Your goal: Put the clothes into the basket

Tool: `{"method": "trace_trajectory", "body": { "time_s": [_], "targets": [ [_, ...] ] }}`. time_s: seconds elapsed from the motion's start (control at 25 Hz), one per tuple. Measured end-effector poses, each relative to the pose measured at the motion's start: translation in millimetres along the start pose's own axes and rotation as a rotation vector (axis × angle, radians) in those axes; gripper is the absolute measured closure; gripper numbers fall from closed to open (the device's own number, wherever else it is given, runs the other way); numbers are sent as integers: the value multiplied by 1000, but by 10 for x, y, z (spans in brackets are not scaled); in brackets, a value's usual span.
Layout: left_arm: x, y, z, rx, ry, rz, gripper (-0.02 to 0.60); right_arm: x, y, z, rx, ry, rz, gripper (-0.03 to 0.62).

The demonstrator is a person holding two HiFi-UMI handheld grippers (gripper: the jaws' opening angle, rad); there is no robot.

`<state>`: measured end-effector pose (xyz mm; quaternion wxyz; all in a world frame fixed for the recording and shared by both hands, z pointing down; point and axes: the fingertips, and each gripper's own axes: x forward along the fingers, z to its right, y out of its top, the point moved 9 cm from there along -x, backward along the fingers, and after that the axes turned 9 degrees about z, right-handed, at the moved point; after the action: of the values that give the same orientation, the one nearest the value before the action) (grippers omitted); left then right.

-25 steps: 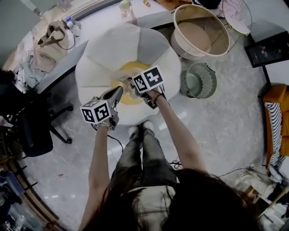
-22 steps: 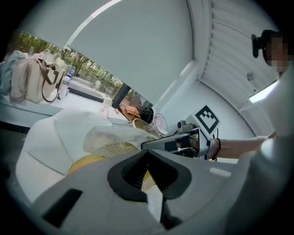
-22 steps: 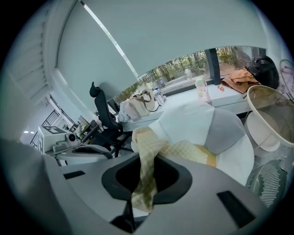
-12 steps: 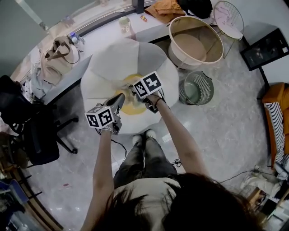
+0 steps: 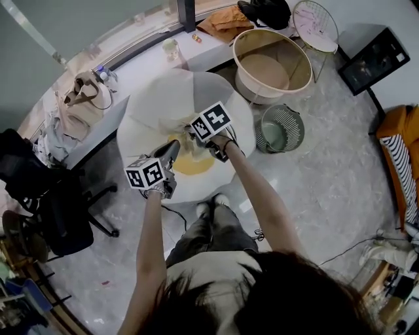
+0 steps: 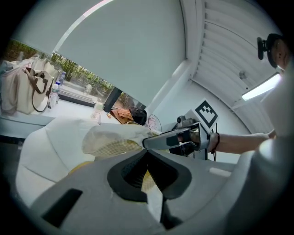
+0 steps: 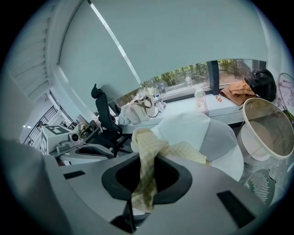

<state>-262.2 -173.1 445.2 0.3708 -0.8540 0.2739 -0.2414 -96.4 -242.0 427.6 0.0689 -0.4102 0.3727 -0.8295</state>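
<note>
A pale yellow checked cloth (image 5: 186, 145) hangs stretched between my two grippers, above a white egg-shaped cushion (image 5: 163, 98) with a yellow centre. My left gripper (image 5: 171, 150) is shut on one end of the cloth (image 6: 110, 140), which runs down into its jaws (image 6: 148, 170). My right gripper (image 5: 198, 139) is shut on the other end, and the cloth (image 7: 147, 151) drapes through its jaws (image 7: 141, 183). The big round cream basket (image 5: 272, 62) stands on the floor beyond the cushion to the right, and it shows at the right edge (image 7: 268, 124) of the right gripper view.
A small striped bin (image 5: 281, 127) sits beside the cushion, in front of the basket. A white ledge (image 5: 150, 55) along the window holds a bag (image 5: 82, 98), a bottle and brown cloth (image 5: 226, 19). A black office chair (image 5: 52, 203) stands at the left.
Both grippers have risen together with the checked cloth held between them, and the cloth now hangs higher above the cushion's yellow centre.
</note>
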Motion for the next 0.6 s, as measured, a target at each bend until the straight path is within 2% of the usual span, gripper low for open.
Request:
{"method": "trace_trajectory", "body": {
  "time_s": [0.36, 0.6],
  "targets": [
    [69, 144, 68, 19, -27, 17, 571, -273, 140, 79, 7, -51, 64, 545],
    [225, 227, 258, 33, -38, 29, 571, -491, 194, 190, 16, -70, 104, 545]
  ]
}}
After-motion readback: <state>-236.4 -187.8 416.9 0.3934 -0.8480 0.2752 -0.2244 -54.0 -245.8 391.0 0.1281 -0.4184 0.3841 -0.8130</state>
